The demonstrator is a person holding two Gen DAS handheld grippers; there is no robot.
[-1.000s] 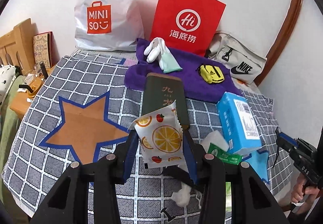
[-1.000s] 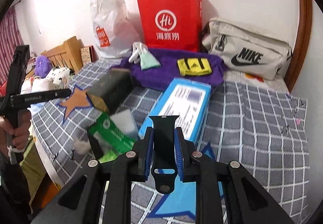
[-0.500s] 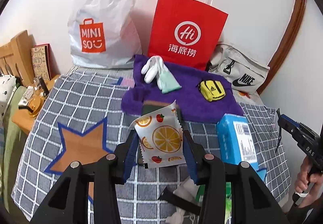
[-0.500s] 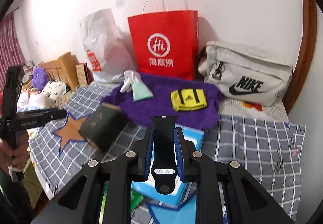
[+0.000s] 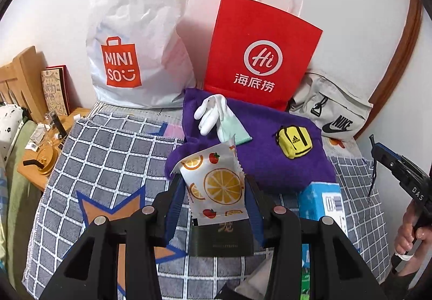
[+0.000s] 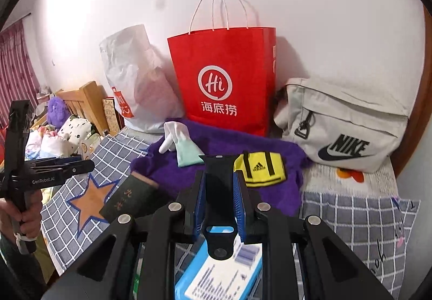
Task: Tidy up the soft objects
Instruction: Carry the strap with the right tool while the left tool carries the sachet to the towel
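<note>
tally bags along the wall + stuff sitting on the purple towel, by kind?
Shopping bags: 2, white Miniso bag, red paper bag
Sling bags: 1, beige Nike bag
Gloves: 1, white glove
Mini pouches: 1, yellow pouch
Total: 5

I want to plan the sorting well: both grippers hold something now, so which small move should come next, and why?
Probably carry the fruit-print packet in the left gripper forward to the purple towel, where the glove and yellow pouch already lie.
</note>
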